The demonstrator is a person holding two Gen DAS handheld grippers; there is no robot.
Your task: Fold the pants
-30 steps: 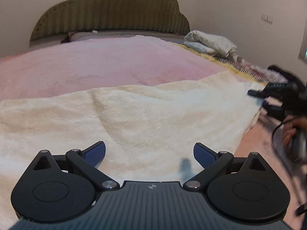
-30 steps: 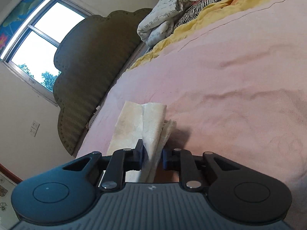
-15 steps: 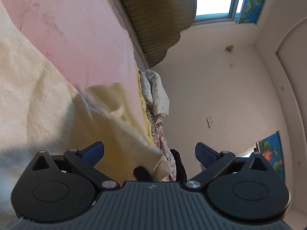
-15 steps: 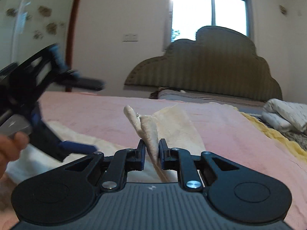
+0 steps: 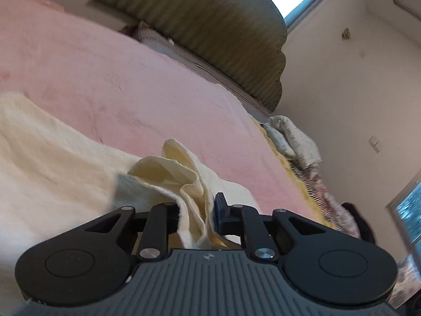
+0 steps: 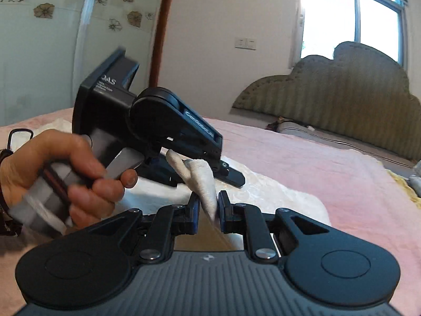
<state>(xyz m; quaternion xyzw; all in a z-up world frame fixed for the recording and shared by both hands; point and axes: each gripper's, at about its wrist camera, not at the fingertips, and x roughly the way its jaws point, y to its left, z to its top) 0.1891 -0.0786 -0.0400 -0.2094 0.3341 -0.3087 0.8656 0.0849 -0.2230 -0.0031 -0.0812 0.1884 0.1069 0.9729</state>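
Observation:
The cream pants (image 5: 52, 163) lie spread on the pink bed cover (image 5: 110, 79). My left gripper (image 5: 197, 216) is shut on a bunched edge of the pants, folds of cloth rising between its fingers. My right gripper (image 6: 209, 210) is shut on another bunched piece of the pants (image 6: 202, 181), lifted above the bed. In the right wrist view the left gripper (image 6: 200, 163), held in a hand (image 6: 65, 173), is just beyond my right fingertips, touching the same raised cloth.
An olive padded headboard (image 5: 215, 34) stands at the head of the bed. Folded bedding (image 5: 292, 137) and a yellow blanket lie along the far side. A window (image 6: 350, 21) is behind the headboard.
The left gripper was open above the spread pants; it has swung round and closed on a bunched edge. The right gripper kept its hold and the two grippers have come together.

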